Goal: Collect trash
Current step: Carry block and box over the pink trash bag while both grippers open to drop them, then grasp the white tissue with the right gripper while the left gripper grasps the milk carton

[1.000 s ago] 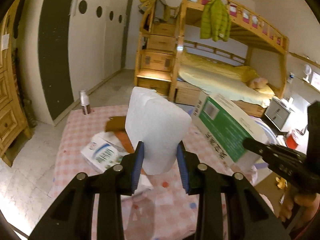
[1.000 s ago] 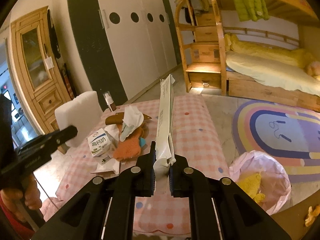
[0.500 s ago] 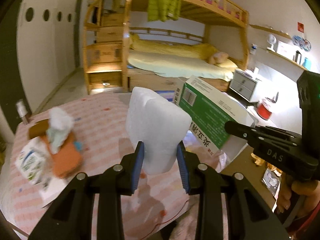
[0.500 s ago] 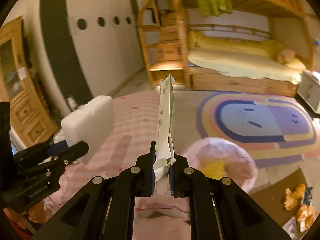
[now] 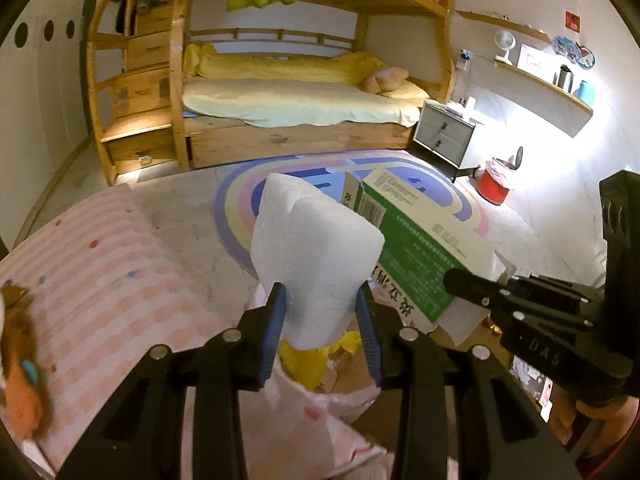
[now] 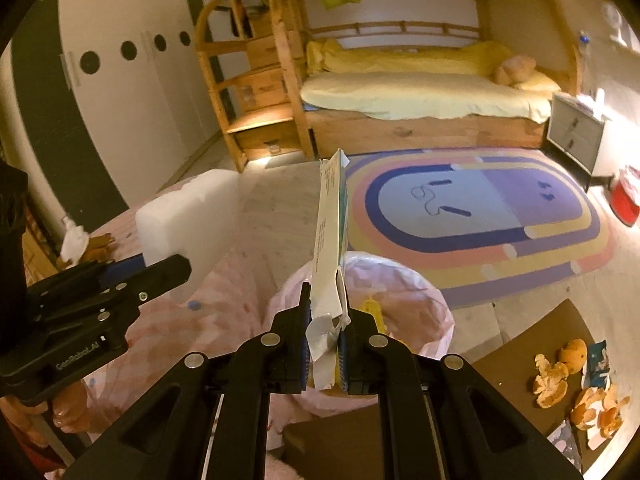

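Observation:
My left gripper [image 5: 322, 336] is shut on a white foam block [image 5: 312, 256] and holds it above the pink-lined trash bag [image 5: 344, 400]. The block also shows in the right wrist view [image 6: 188, 224]. My right gripper [image 6: 324, 344] is shut on a flattened green and white carton [image 6: 330, 232], held edge-on above the pink trash bag [image 6: 400, 280]. The carton shows broadside in the left wrist view [image 5: 416, 248]. Yellow trash [image 6: 370, 308] lies inside the bag.
A table with a pink checked cloth [image 5: 100, 280] is at the left, with an orange cloth [image 5: 16, 380] on it. Orange peels [image 6: 568, 380] lie on a brown surface at the right. A rainbow rug [image 6: 480, 208], bunk bed [image 5: 296, 92], nightstand [image 5: 444, 132] and red bin [image 5: 496, 184] stand beyond.
Both grippers have swung right, away from the table, carrying the foam block and the carton over the pink trash bag. Both stay shut.

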The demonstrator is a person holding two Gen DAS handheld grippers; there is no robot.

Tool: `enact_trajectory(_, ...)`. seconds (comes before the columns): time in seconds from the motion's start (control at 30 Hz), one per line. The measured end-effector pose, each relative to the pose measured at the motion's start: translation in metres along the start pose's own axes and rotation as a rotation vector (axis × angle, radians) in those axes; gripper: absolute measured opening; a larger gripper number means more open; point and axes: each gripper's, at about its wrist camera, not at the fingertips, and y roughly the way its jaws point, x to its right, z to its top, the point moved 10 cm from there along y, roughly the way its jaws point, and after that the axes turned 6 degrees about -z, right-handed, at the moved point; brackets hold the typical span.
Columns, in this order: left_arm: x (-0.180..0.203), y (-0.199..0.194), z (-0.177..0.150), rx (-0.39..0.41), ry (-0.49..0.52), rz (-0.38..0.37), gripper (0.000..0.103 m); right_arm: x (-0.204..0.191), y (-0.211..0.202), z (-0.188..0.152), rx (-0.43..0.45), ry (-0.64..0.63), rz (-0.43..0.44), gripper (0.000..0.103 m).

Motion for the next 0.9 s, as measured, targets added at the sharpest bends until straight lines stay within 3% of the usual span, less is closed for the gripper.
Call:
enact_trajectory(0.1, -0.001, 0.015, 0.003, -0.015, -0.01, -0.002, 0.051, 0.009, 0.014, 0.002, -0.008, 0.019, -0.006, 0.024)
enact_trajectory(0.13, -0.002, 0.017, 0.003, -0.02, -0.02, 0.004, 0.065, 0.011, 0.018, 0.002, -0.015, 0.025, -0.007, 0.03)
enact_trajectory(0.17, -0.005, 0.018, 0.003, -0.016, -0.031, 0.011, 0.068, 0.014, 0.021, 0.002, -0.018, 0.032, -0.01, 0.046)
enact_trajectory(0.2, -0.006, 0.016, 0.003, -0.01, -0.037, 0.01, 0.068, 0.016, 0.023, 0.002, -0.013, 0.036, -0.019, 0.049)
enact_trajectory(0.53, -0.044, -0.03, -0.014, 0.017, -0.11, 0.149, 0.067, 0.004, -0.006, 0.007, 0.021, 0.032, 0.009, 0.049)
enact_trajectory(0.9, -0.086, -0.135, -0.055, 0.074, -0.194, 0.336, 0.067, -0.09, -0.045, -0.009, 0.018, -0.123, 0.13, 0.049)
